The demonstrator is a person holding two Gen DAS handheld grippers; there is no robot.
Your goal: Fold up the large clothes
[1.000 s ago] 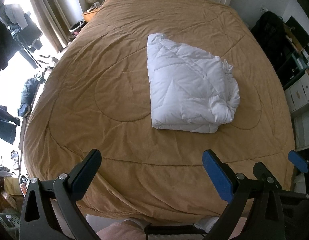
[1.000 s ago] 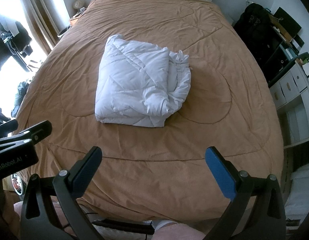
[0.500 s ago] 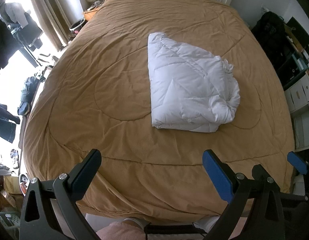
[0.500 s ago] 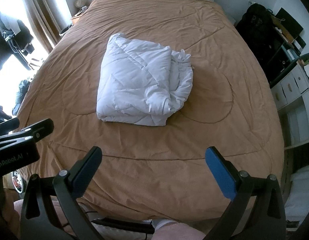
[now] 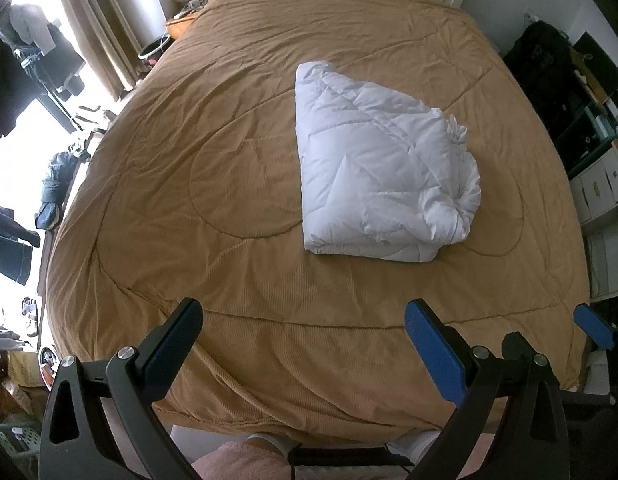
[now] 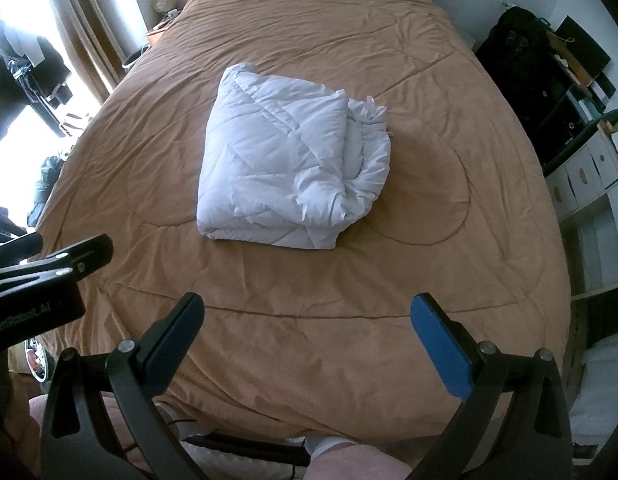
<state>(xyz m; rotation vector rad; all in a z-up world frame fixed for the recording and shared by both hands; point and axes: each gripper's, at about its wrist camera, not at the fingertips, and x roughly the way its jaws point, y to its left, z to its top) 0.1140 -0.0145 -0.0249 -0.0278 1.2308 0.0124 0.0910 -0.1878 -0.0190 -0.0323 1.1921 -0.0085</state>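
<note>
One folded white quilt (image 5: 381,176) on bed (image 5: 213,184); two grippers, left gripper (image 5: 305,344) and right gripper (image 6: 309,332), spread, empty

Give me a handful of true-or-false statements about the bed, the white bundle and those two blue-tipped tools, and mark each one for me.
1. The white quilted item lies folded into a compact bundle on the tan bedspread. True.
2. The right gripper is clamped on the bundle. False: its fingers are spread wide at the foot of the bed, apart from the bundle.
3. The left gripper holds nothing between its fingers. True.
4. The bedspread is dark blue. False: it is tan-brown.
5. The bundle's looser, bunched end faces the right side of the bed, toward the white drawers. True.
6. The bundle hangs over the foot of the bed. False: it sits near the middle.
</note>
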